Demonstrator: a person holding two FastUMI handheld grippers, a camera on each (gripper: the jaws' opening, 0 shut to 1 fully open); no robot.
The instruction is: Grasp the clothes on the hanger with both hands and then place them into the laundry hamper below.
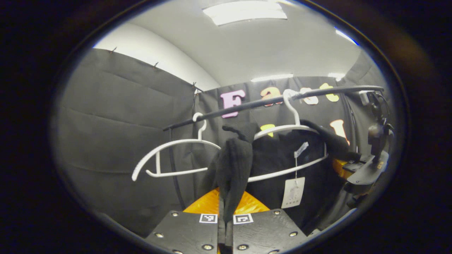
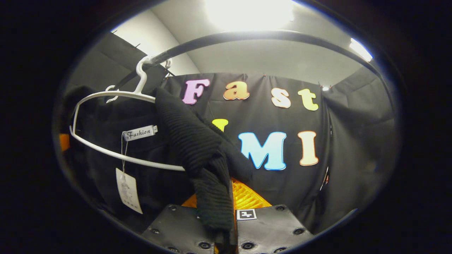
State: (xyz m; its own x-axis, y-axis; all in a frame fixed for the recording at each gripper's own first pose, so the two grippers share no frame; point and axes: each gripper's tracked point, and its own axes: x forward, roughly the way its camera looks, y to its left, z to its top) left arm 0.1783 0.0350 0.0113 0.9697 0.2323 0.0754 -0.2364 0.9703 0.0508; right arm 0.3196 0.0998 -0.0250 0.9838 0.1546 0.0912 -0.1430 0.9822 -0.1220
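- Left gripper view: left claw (image 1: 225,231) at the bottom, its two flat plates drawn close together and pinching a fold of the garment (image 1: 233,165).
- Garment: black ribbed knit, soft and bunched; it rises out of the claw in a thick rope and drapes up to the hanger (image 1: 286,148).
- Two white hangers, thin, smooth and curved; the second hanger (image 1: 169,160) is bare, off to the left. Both hook over one dark round rail (image 1: 247,105).
- One white paper tag (image 1: 293,192) dangles on a string from the garment.
- The other gripper (image 1: 367,165) is at far right, beside the garment's sleeve end.
- Right gripper view: right claw (image 2: 226,233) at the bottom, plates pressed on a ribbed fold of the garment (image 2: 197,148), which climbs left to the hanger (image 2: 106,123) on the rail (image 2: 268,35).
- Tag (image 2: 129,190) hangs lower left; one woven neck label (image 2: 139,133) above it.
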